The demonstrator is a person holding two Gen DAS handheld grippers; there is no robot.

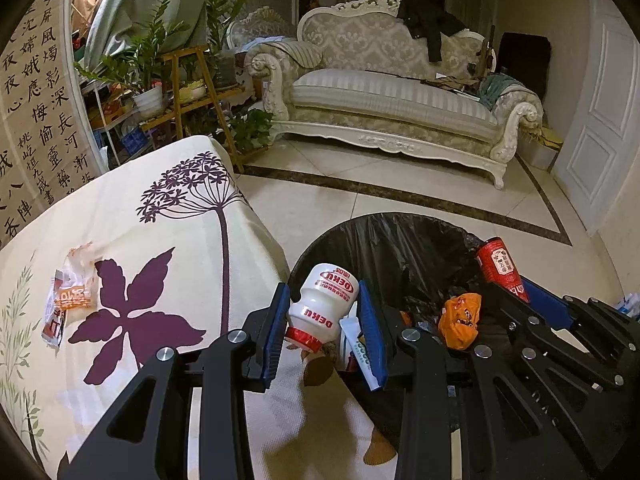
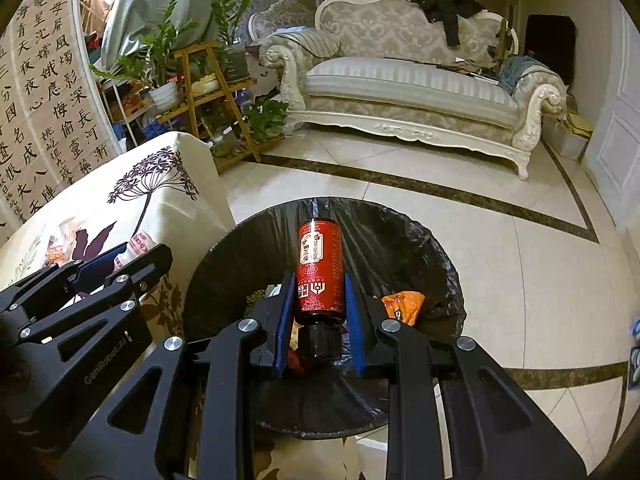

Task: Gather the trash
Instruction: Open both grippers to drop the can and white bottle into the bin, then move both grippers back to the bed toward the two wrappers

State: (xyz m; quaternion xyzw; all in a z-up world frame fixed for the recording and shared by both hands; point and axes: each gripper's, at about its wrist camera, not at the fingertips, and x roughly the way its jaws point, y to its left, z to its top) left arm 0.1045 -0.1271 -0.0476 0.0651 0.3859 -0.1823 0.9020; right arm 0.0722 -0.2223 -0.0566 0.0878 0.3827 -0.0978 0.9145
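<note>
The left gripper (image 1: 324, 312) is clamped on a small white plastic drink bottle with red lettering and a red foil cap (image 1: 325, 305), its blue pads pressing the bottle's sides, the cap end pointing back toward the wrist. A scrap of white wrapper (image 1: 347, 340) sits between the bottle and the pad at 3 o'clock — whether it is gripped too I cannot tell. The bottle hangs over the rim of a round bin lined with a black plastic bag (image 1: 384, 240), at the bin's 9 o'clock edge, just beside the table.

The right gripper (image 2: 320, 300) is clamped on a slim red cylindrical bottle with a black ribbed screw cap (image 2: 320, 268); the cap lies nearest the wrist and the body points out toward 12 o'clock, right over the middle of the bin. In the left wrist view that same red bottle shows at about 2 o'clock from the white one, the two well apart.

Inside the bin, at roughly 4 o'clock from the red bottle, lies a crumpled orange plastic wrapper (image 2: 402, 304).

At 9 o'clock from the bin is a table under a cream cloth printed with purple leaves and a dandelion head (image 1: 168, 216). On it, toward its 9 o'clock side, lies a torn clear-and-orange snack wrapper (image 1: 72, 292) — not yet in the bin.
</note>
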